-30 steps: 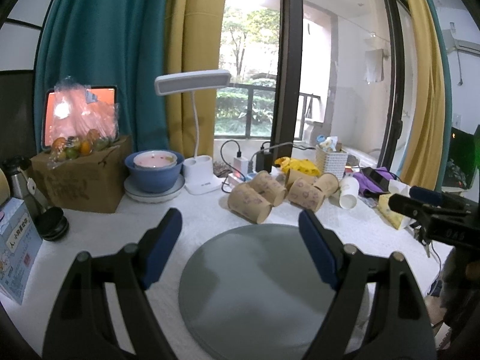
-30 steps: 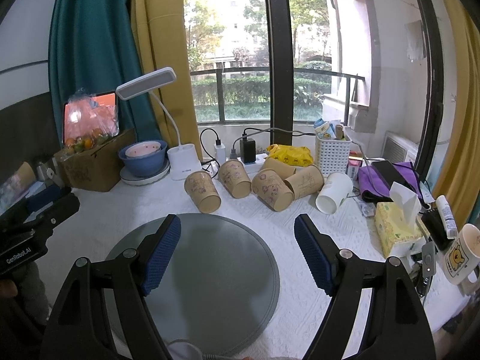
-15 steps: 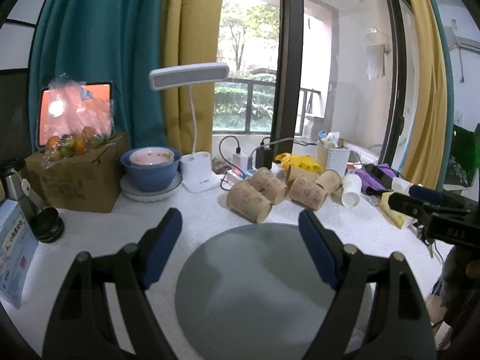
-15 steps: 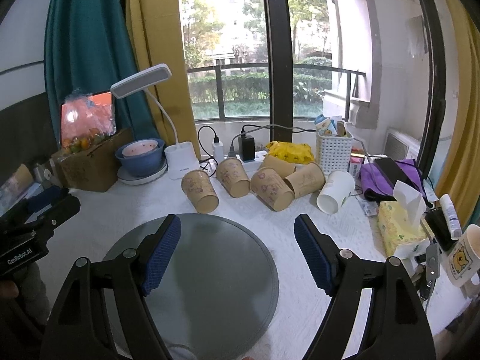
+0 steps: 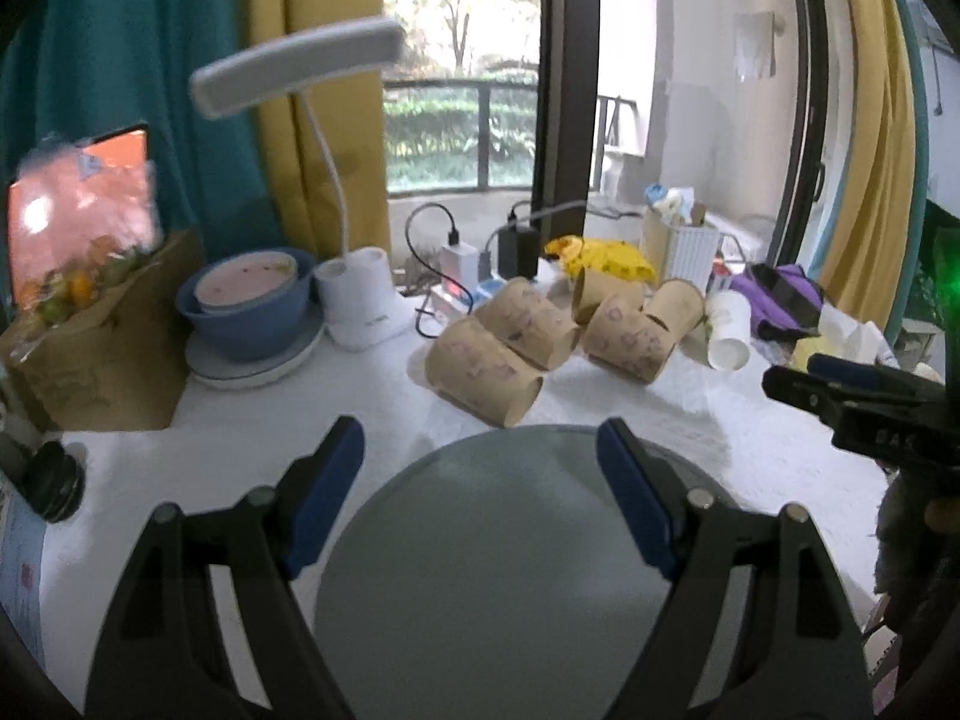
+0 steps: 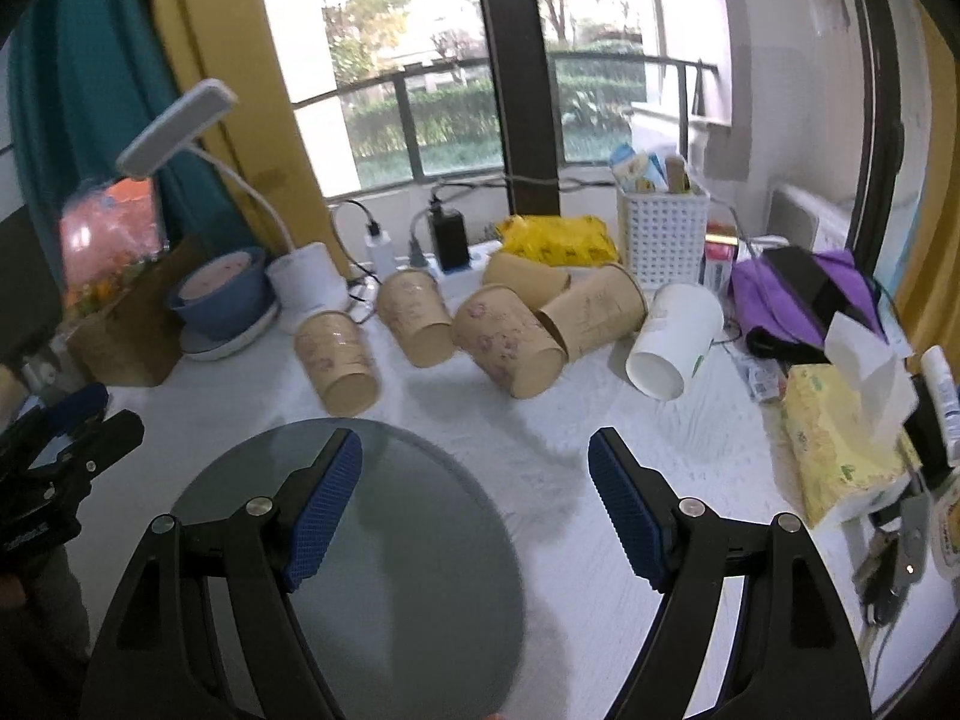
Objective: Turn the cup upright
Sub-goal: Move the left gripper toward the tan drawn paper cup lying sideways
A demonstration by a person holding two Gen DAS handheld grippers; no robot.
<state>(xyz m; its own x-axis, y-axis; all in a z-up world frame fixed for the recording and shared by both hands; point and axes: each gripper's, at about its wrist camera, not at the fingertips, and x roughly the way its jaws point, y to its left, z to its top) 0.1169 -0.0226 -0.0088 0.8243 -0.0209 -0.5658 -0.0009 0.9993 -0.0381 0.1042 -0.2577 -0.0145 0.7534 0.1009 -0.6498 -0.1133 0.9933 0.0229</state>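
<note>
Several brown paper cups lie on their sides in a row on the white table, the nearest one [image 5: 485, 372] [image 6: 337, 360] just behind a round grey mat [image 5: 516, 570] [image 6: 354, 546]. A white paper cup [image 6: 675, 343] [image 5: 728, 330] lies on its side at the right end of the row. My left gripper [image 5: 480, 480] is open and empty above the mat. My right gripper [image 6: 474, 492] is open and empty over the mat's right edge, short of the cups. Each gripper shows at the edge of the other's view.
A white desk lamp [image 5: 360, 306], a blue bowl on a plate [image 5: 249, 309] and a cardboard box [image 5: 90, 354] stand at the back left. A power strip with chargers [image 6: 447, 240], a white basket [image 6: 663, 240], purple cloth [image 6: 798, 300] and a tissue pack [image 6: 840, 438] stand at the back and right.
Both grippers have moved forward toward the row of cups, which now looks nearer. The jaws have stayed open and empty.
</note>
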